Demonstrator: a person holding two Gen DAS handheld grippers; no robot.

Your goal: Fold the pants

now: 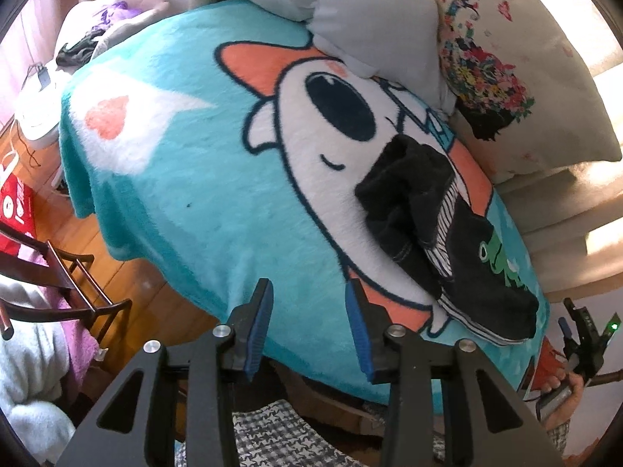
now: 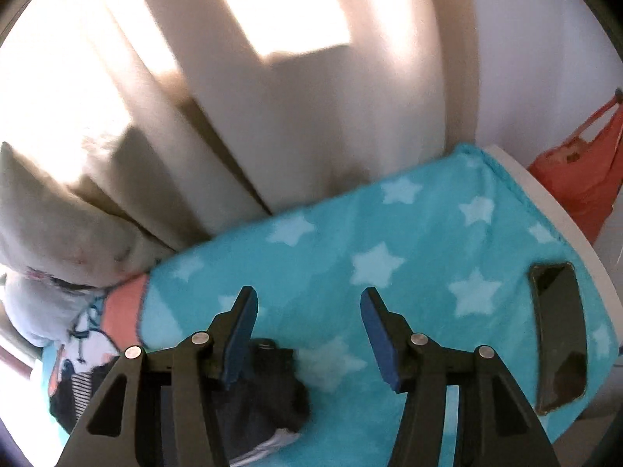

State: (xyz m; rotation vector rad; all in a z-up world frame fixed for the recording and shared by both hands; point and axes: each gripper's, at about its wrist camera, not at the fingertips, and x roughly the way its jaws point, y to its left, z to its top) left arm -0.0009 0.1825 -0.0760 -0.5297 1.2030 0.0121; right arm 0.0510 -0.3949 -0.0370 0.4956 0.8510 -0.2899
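Observation:
The dark pants [image 1: 405,202] lie crumpled on top of a small pile of dark and striped clothes [image 1: 479,268] on the teal cartoon blanket [image 1: 194,179], right of centre in the left wrist view. My left gripper [image 1: 309,294] is open and empty, above the blanket's near edge, left of the pile. My right gripper [image 2: 309,303] is open and empty over the star-patterned part of the blanket [image 2: 389,241]. An end of the dark clothes [image 2: 272,393] lies under its left finger [image 2: 241,334]. The right gripper also shows at the far right of the left wrist view [image 1: 584,334].
A white pillow [image 1: 350,11] and a floral pillow [image 1: 518,78] lean at the back. A black phone [image 2: 558,334] lies on the blanket's right side. An orange bag [image 2: 584,179] hangs beyond the edge. A wooden chair [image 1: 66,280] and wooden floor are on the left.

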